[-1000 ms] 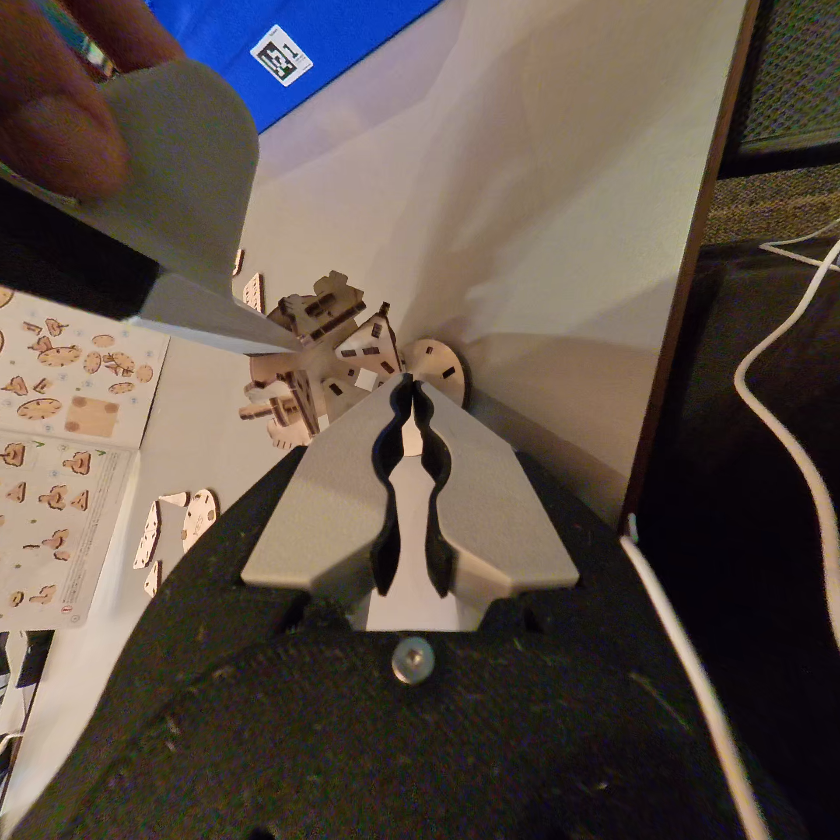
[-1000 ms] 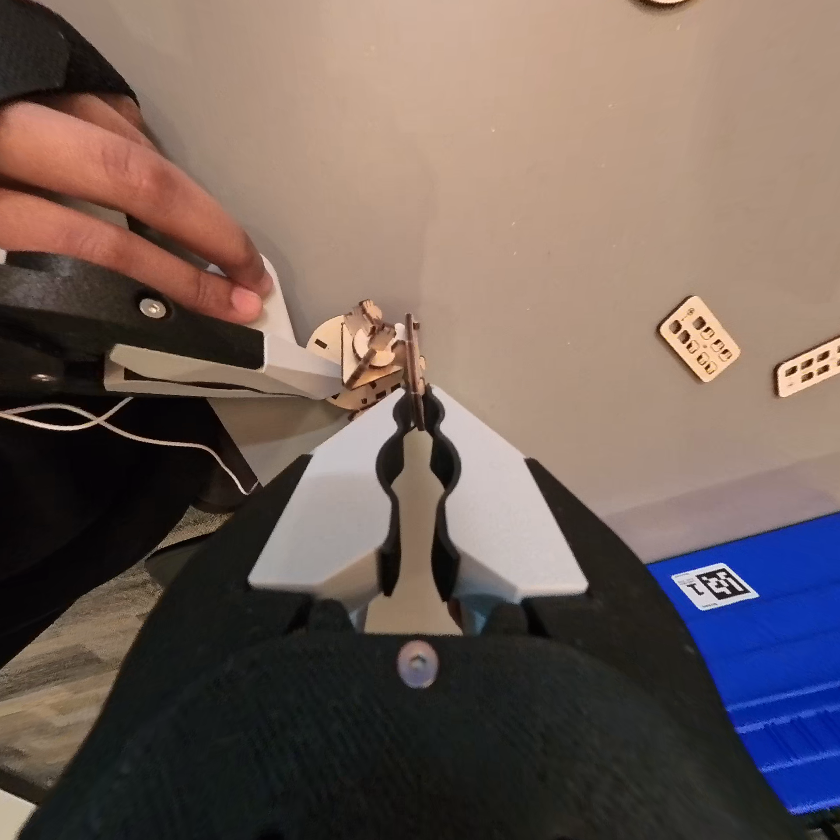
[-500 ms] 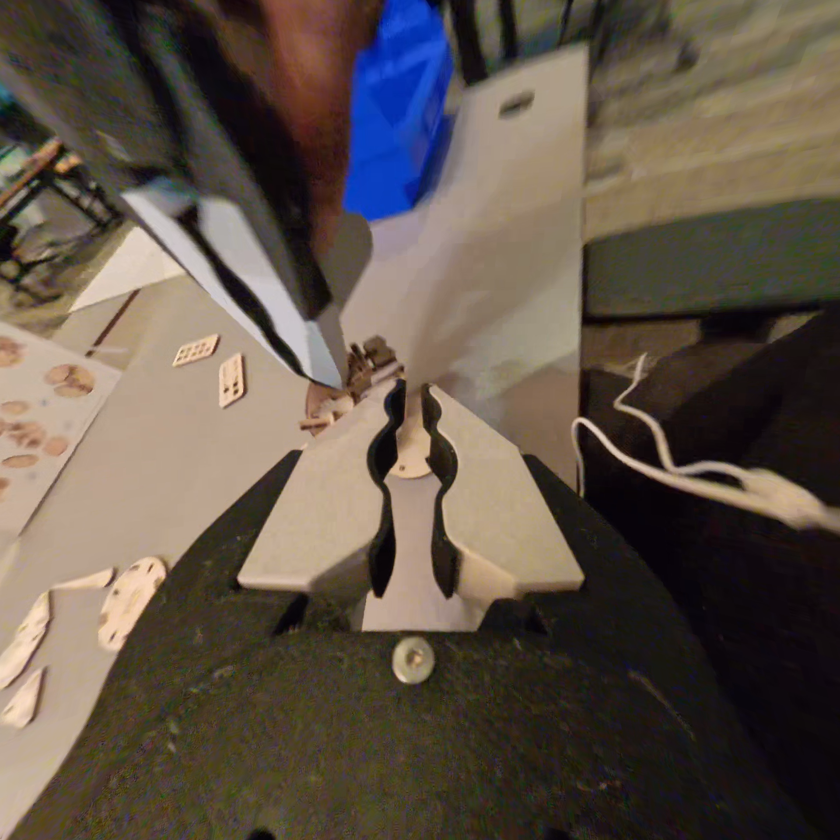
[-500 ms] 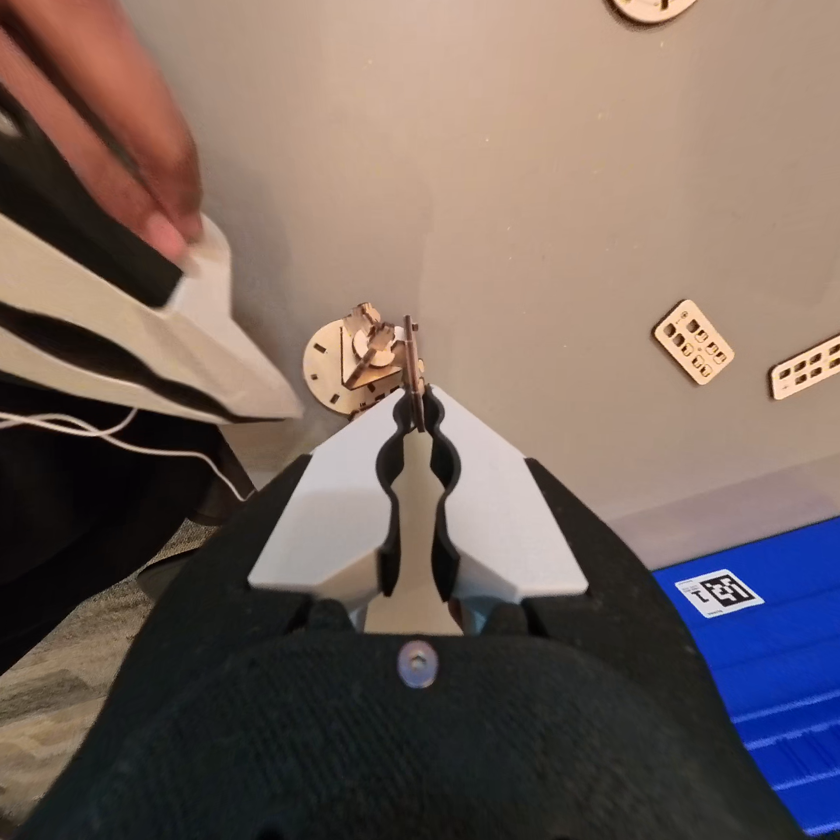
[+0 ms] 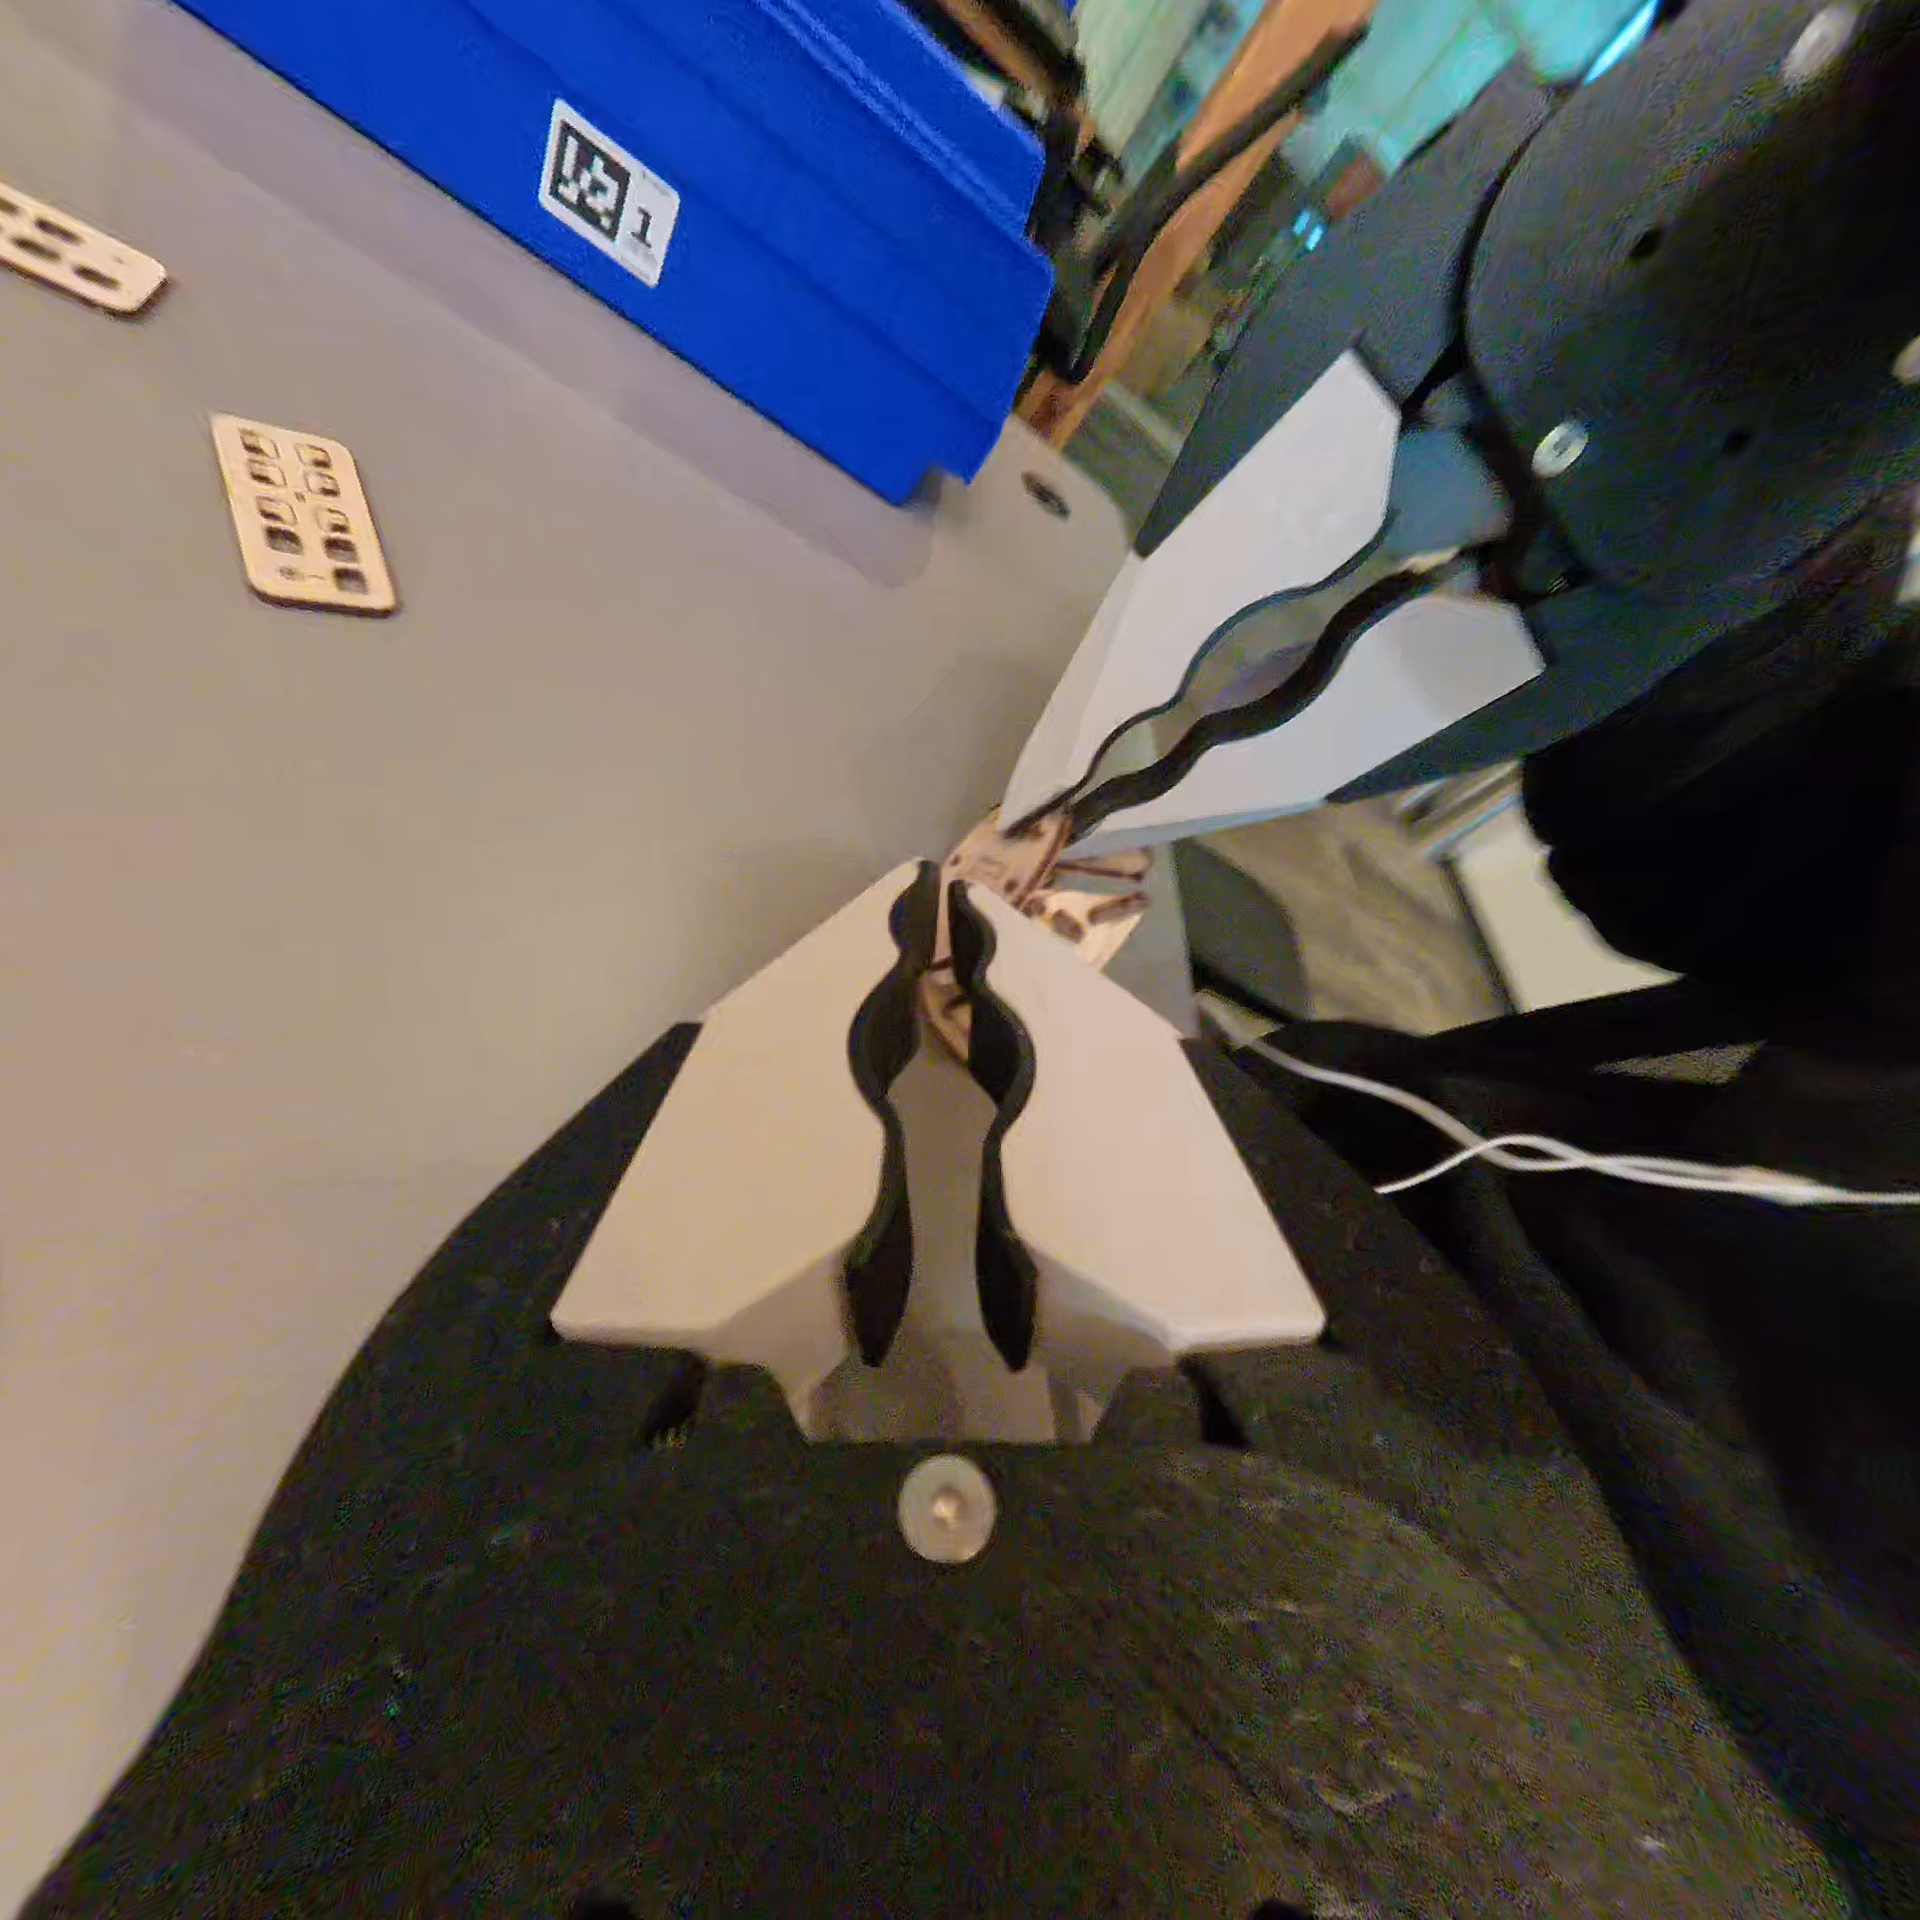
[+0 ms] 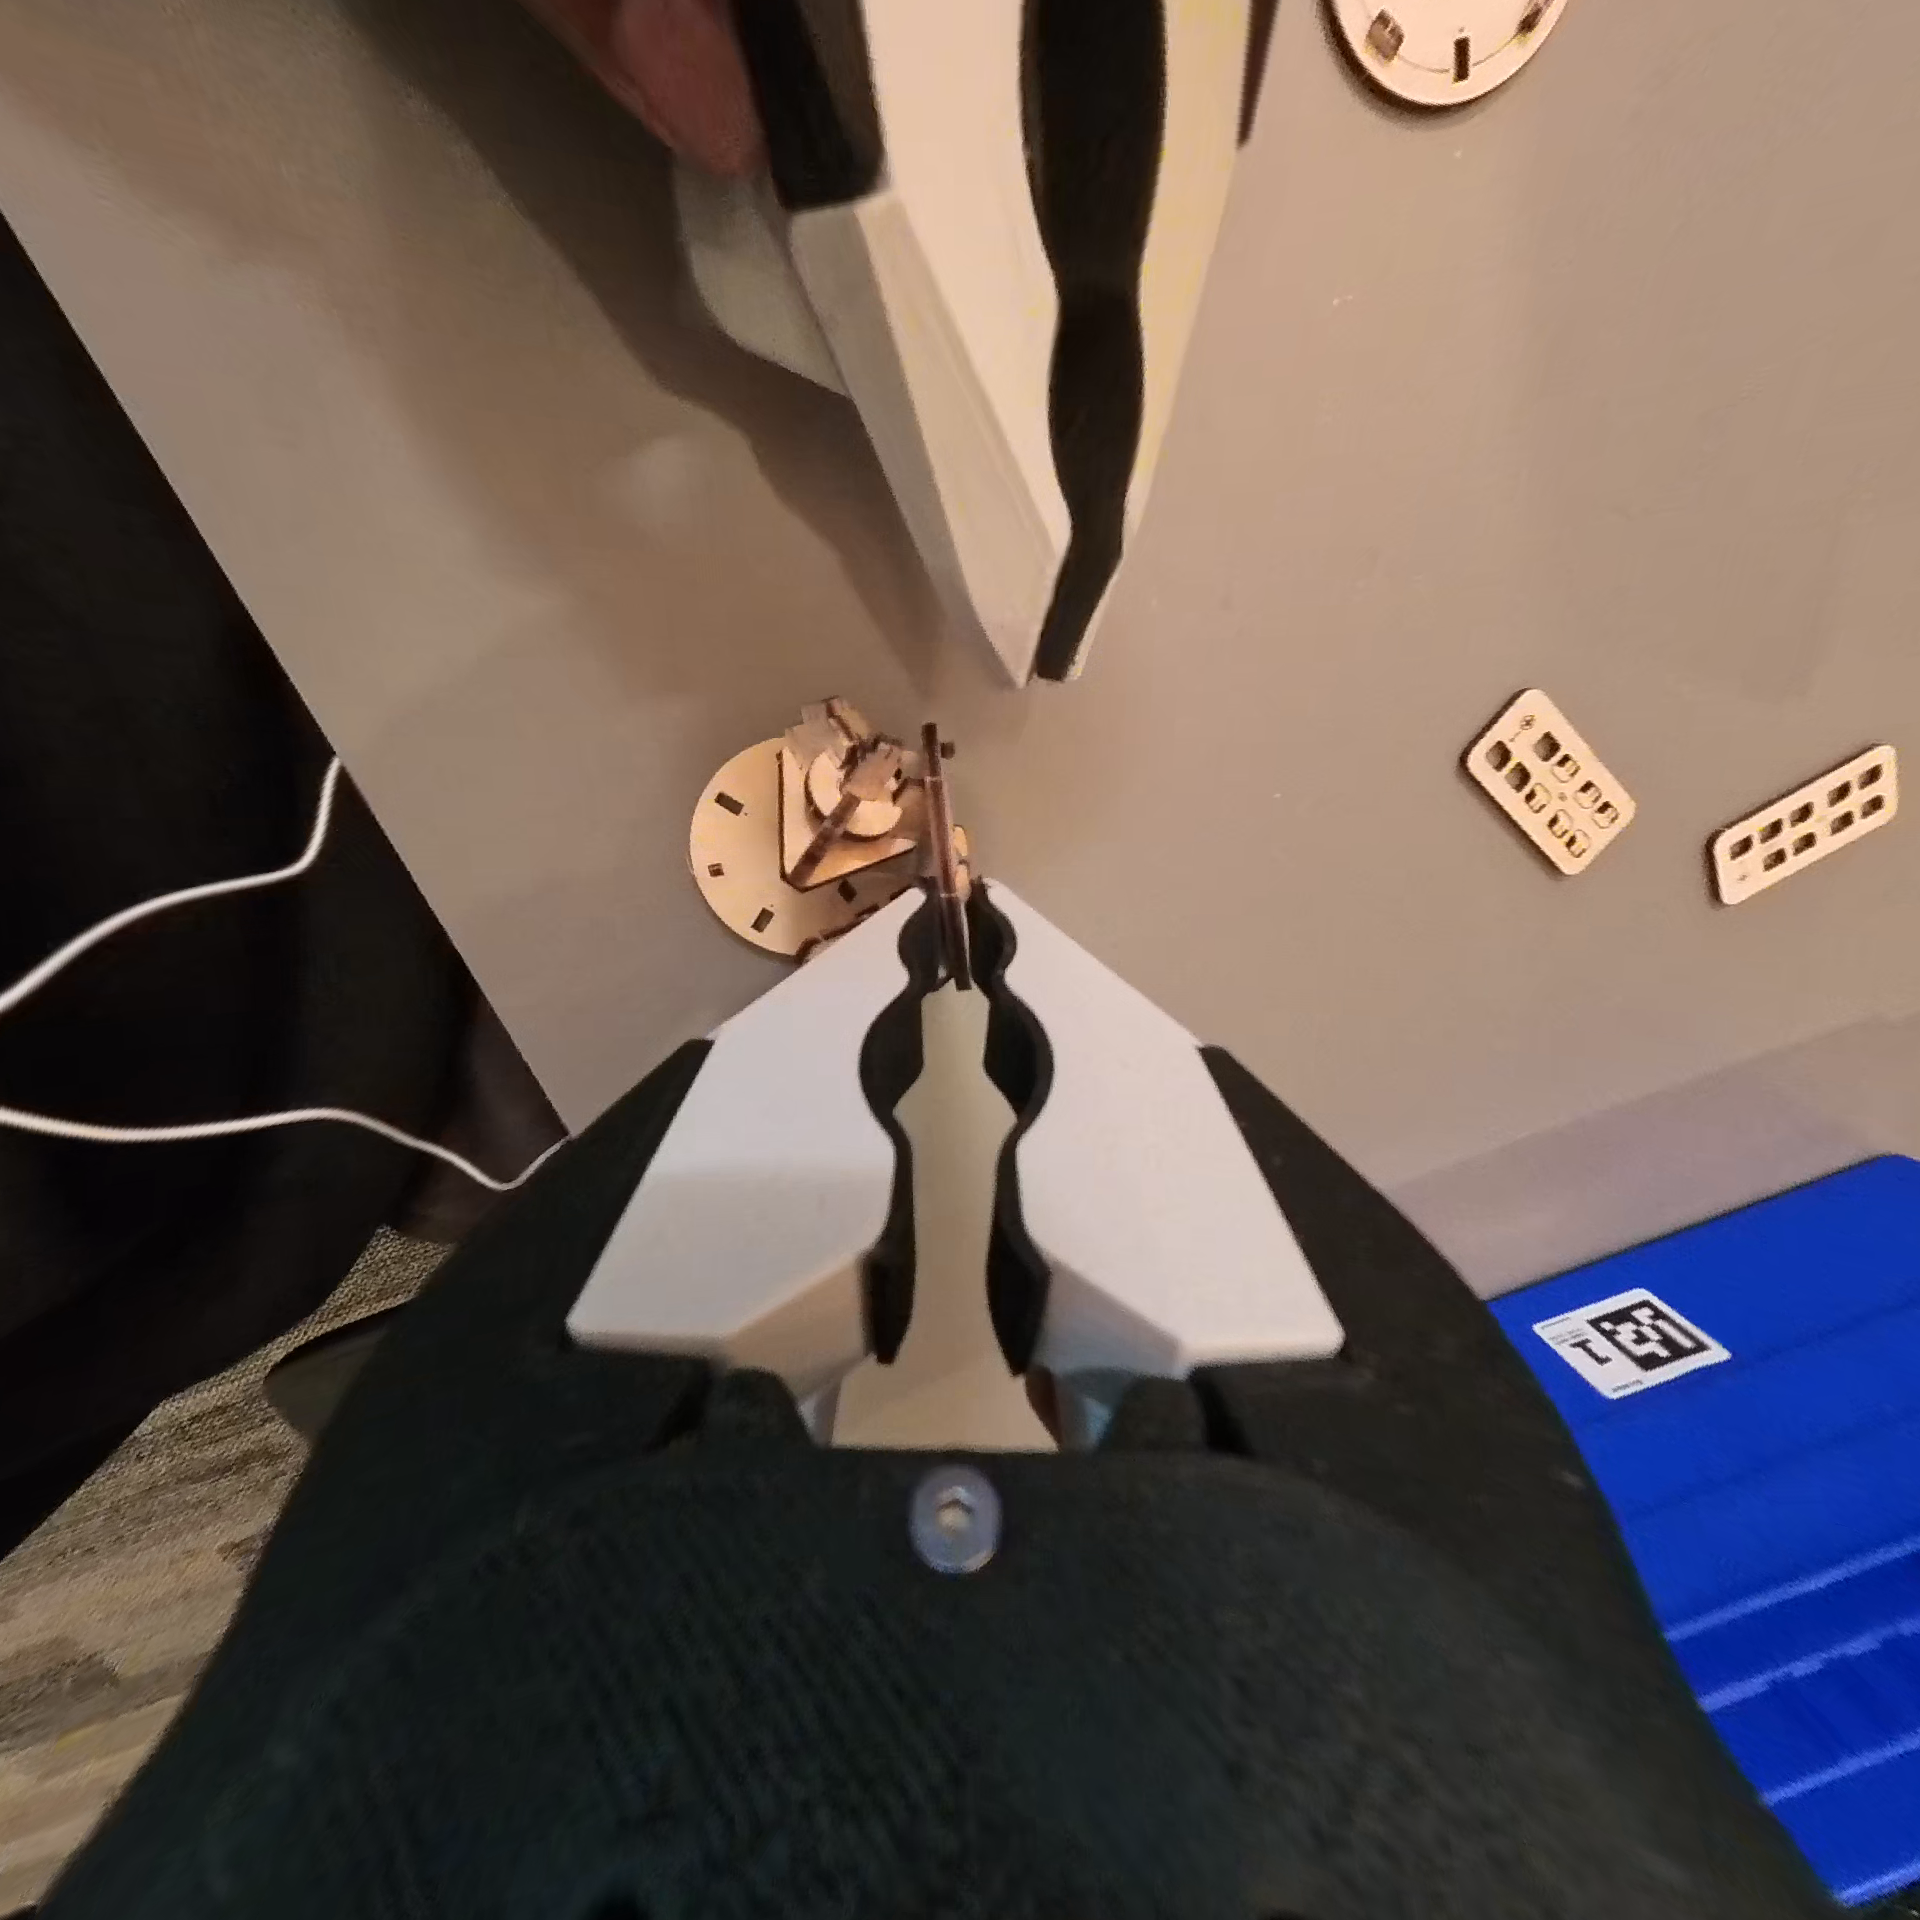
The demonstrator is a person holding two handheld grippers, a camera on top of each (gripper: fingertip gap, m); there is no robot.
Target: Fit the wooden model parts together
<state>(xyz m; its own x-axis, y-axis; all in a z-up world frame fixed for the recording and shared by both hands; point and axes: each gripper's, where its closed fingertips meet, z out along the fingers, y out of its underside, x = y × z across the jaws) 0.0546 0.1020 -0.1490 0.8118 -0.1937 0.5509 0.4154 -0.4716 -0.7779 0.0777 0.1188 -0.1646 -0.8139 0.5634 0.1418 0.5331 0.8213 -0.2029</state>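
Two grippers (image 6: 945, 914) (image 6: 1049, 665), three loose plywood pieces (image 6: 1548, 779) (image 6: 1803, 823) (image 6: 1444, 47) (perhaps more).

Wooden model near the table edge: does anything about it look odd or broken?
Nothing looks broken. The wooden model is only pinched by one thin plate in the right gripper, close to the table edge.

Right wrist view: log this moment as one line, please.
right gripper: pinching upright thin panel of light plywood disc-based model | left gripper: shut, tip apart from model | grey table: two slotted plywood cards
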